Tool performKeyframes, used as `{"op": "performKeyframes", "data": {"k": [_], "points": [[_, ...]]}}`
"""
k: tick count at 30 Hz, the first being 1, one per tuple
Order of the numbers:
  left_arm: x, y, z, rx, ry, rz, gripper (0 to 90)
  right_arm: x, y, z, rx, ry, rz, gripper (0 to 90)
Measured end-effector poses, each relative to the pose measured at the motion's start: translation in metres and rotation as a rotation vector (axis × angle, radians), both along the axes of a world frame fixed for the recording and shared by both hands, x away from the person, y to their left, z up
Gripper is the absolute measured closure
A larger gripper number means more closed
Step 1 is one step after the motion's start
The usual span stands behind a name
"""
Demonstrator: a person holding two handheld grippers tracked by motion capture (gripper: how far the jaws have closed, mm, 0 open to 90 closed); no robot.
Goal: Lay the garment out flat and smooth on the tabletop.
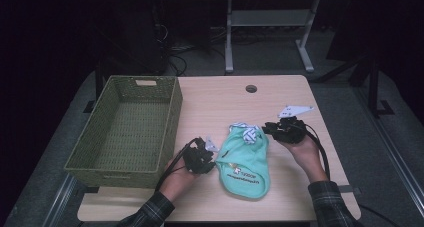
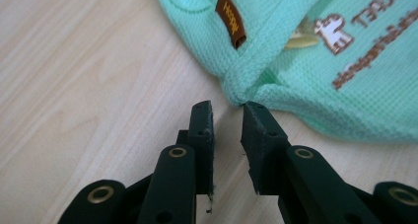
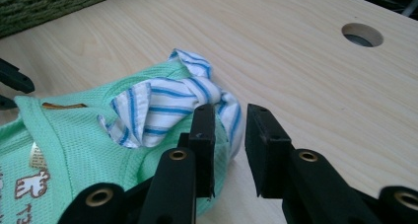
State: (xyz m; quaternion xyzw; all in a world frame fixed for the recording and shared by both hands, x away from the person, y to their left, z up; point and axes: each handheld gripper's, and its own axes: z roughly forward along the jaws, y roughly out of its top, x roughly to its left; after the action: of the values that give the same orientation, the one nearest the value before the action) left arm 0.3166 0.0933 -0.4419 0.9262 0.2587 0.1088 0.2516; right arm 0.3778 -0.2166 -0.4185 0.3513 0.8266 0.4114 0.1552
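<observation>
Both jaws stand parted, nothing held: left gripper (image 1: 205,154) beside the mint garment's (image 1: 245,164) edge, right gripper (image 1: 272,128) by its striped collar (image 1: 249,134). Garment lies lower centre of the table (image 1: 215,97); apparently just released. Next comes probably regrasping for the basket (image 1: 125,129) at left.

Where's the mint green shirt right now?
In the high view the mint green shirt lies flat on the table, right of the wicker basket, between the left tool and the right tool.
</observation>
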Motion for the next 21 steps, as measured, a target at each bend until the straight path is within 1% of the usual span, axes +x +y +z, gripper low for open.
{"op": "performKeyframes", "data": {"k": [1,2,3,4,5,6,7,8,9,10,11,14,16,17,18,20,21], "points": [[0.0,0.0,0.0,0.0,0.0,0.0,73.1,0.0,0.0,0.0,0.0,0.0,0.0,75.5],[-0.001,-0.001,0.002,-0.006,-0.009,-0.006,73.1,0.001,-0.001,0.0,-0.004,0.004,-0.005,77.7],[-0.002,-0.002,0.003,-0.01,-0.013,-0.009,73.0,0.002,-0.002,-0.003,-0.02,0.016,-0.008,79.4],[-0.004,-0.006,0.005,-0.023,-0.029,-0.016,72.6,0.004,0.001,-0.01,-0.047,0.049,-0.005,81.1],[-0.004,-0.006,0.005,-0.023,-0.029,-0.016,72.6,0.004,0.001,-0.01,-0.047,0.049,-0.005,81.1],[-0.005,-0.008,0.007,-0.033,-0.036,-0.022,72.6,0.005,0.003,-0.014,-0.064,0.06,0.004,81.5],[-0.006,-0.009,0.007,-0.038,-0.041,-0.027,72.6,0.006,0.007,-0.018,-0.072,0.071,0.02,82.4],[-0.008,-0.011,0.008,-0.043,-0.046,-0.037,72.6,0.006,0.013,-0.022,-0.066,0.079,0.035,83.2],[-0.008,-0.011,0.008,-0.043,-0.046,-0.037,72.4,0.006,0.013,-0.022,-0.066,0.079,0.035,83.2],[-0.008,-0.012,0.008,-0.048,-0.046,-0.037,72.1,0.006,0.02,-0.024,-0.072,0.086,0.058,83.9],[-0.008,-0.013,0.007,-0.045,-0.046,-0.044,72.1,0.006,0.02,-0.024,-0.072,0.086,0.058,83.9],[-0.008,-0.016,0.005,-0.04,-0.04,-0.054,71.1,0.006,0.032,-0.03,-0.084,0.094,0.086,84.5],[-0.008,-0.017,0.002,-0.03,-0.032,-0.062,70.8,0.007,0.04,-0.037,-0.104,0.111,0.101,86.0],[-0.008,-0.017,0.002,-0.03,-0.032,-0.062,70.7,0.007,0.04,-0.037,-0.104,0.111,0.101,86.0],[-0.008,-0.018,0.001,-0.026,-0.031,-0.062,70.7,0.008,0.043,-0.042,-0.102,0.115,0.108,87.1],[-0.006,-0.019,-0.002,-0.011,-0.019,-0.071,70.5,0.008,0.045,-0.044,-0.109,0.119,0.108,87.7],[-0.006,-0.019,-0.002,-0.011,-0.019,-0.071,70.6,0.008,0.045,-0.044,-0.109,0.119,0.108,87.7]]}}
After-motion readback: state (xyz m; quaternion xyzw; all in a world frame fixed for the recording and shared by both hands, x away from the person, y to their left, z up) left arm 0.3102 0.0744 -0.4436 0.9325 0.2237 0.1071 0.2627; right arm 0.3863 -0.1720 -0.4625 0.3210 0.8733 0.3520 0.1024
